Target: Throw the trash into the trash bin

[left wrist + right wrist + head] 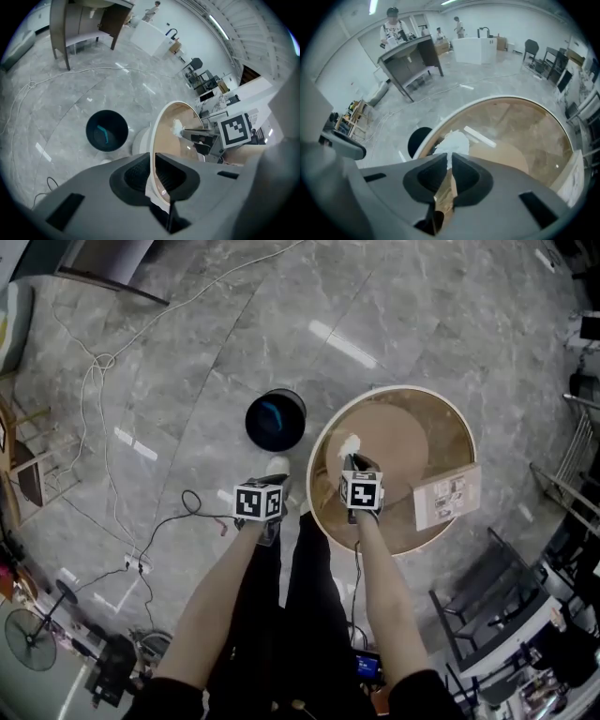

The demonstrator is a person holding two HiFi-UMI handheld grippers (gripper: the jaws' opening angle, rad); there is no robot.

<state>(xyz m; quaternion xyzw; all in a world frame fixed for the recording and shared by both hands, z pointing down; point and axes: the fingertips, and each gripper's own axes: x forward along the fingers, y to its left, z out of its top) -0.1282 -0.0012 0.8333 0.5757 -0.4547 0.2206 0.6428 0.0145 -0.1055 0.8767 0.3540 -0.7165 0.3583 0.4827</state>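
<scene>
Trash bin [107,130] stands on floor [70,93], ahead and left of my left jaws, well apart from them, open top up. Left gripper [152,161]: I read jaws drawn together, nothing gripped, only desk [166,145] rim showing past tips. Trash [451,142], a white crumpled wad, sits right at tips of right gripper [450,161]. I see those jaws closed on wad's near edge, over desk's near rim. Cardboard box [447,495] lies right of my right jaws, at desk's rim.
</scene>
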